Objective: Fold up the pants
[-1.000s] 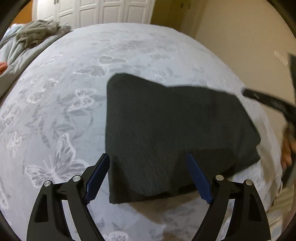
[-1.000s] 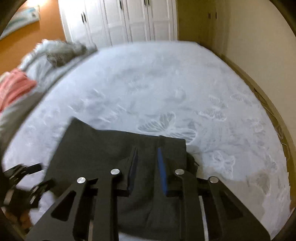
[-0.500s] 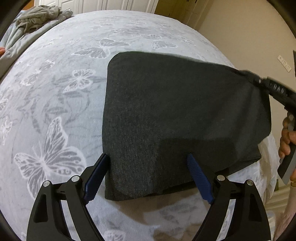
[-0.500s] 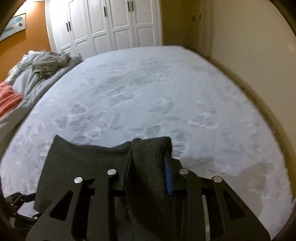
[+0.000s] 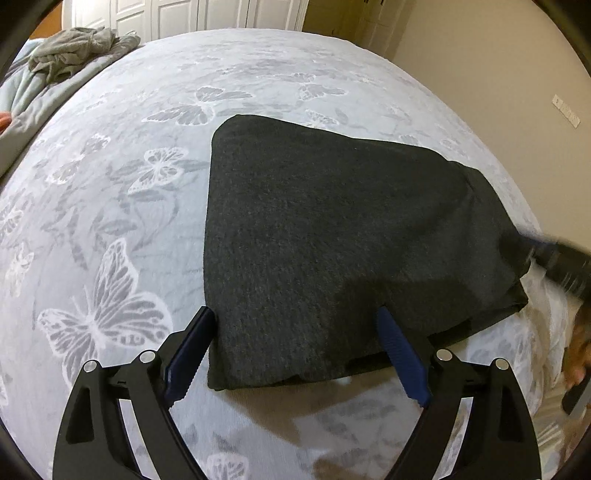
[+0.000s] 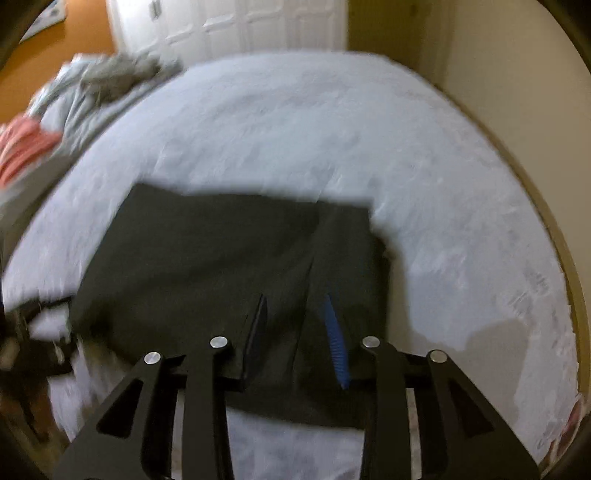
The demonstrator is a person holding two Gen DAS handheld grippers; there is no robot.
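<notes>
The dark grey pants [image 5: 332, 236] lie folded into a compact block on the butterfly-print bedspread [image 5: 110, 206]. My left gripper [image 5: 295, 321] is open, its blue-padded fingers [image 5: 192, 347] straddling the block's near edge without gripping it. In the right wrist view, which is blurred, the pants [image 6: 207, 251] lie flat under my right gripper [image 6: 295, 306], whose jaws stand apart with a ridge of dark cloth between them. The right gripper also shows as a dark blur at the pants' right edge in the left wrist view [image 5: 561, 262].
A heap of grey clothes [image 5: 74, 51] and a rumpled blanket lie at the bed's far left. A pink cloth [image 6: 22, 147] lies beside them. White closet doors [image 6: 229, 26] stand behind the bed. A beige wall [image 5: 498, 74] runs along the right side.
My right gripper has lowered the pants' right corner onto the block and its jaws have parted. The fold now lies flat. The left gripper has stayed open at the near edge.
</notes>
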